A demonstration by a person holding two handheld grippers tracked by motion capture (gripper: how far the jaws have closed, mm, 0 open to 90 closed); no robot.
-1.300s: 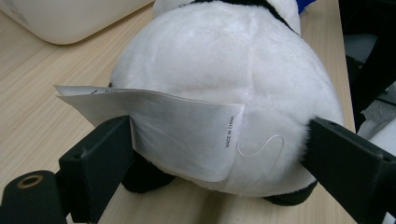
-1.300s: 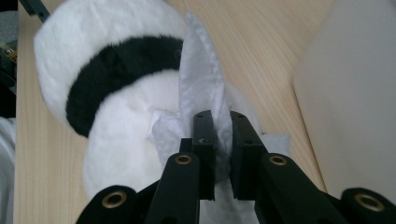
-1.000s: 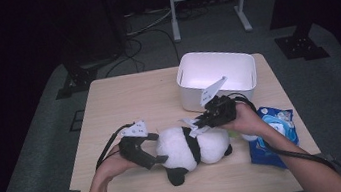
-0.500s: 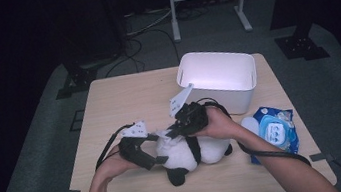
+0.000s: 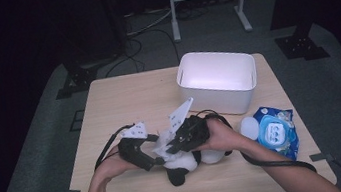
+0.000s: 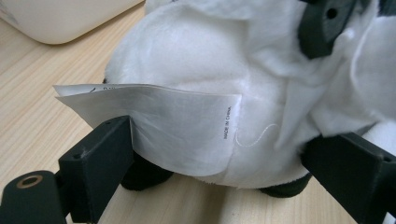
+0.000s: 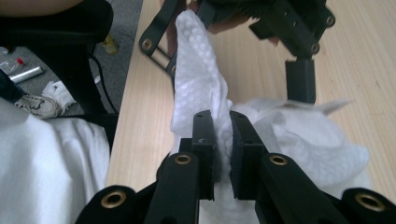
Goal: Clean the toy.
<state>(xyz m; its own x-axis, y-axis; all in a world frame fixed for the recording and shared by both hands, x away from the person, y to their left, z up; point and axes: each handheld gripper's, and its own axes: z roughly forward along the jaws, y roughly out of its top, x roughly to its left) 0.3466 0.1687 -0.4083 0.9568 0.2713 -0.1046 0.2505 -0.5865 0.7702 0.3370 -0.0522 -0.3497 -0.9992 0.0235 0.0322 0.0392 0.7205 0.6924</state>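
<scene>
A black-and-white plush panda (image 5: 211, 156) lies on the wooden table (image 5: 124, 102) near its front edge. My left gripper (image 5: 156, 159) is shut on the panda's left end; in the left gripper view its jaws press either side of the plush body (image 6: 187, 51), with the sewn-in label (image 6: 177, 126) against one jaw. My right gripper (image 5: 168, 147) is shut on a white wet wipe (image 7: 201, 79) and rests on the panda, close to the left gripper. The wipe (image 5: 163, 141) drapes over the plush between the two grippers.
A white plastic bin (image 5: 217, 82) stands behind the panda at the back right. A blue pack of wipes (image 5: 275, 132) lies at the right, beside the person's right forearm. The left half of the table is bare wood.
My right gripper has carried the wipe leftward across the panda, from its right side to beside the left gripper. The left gripper has kept still.
</scene>
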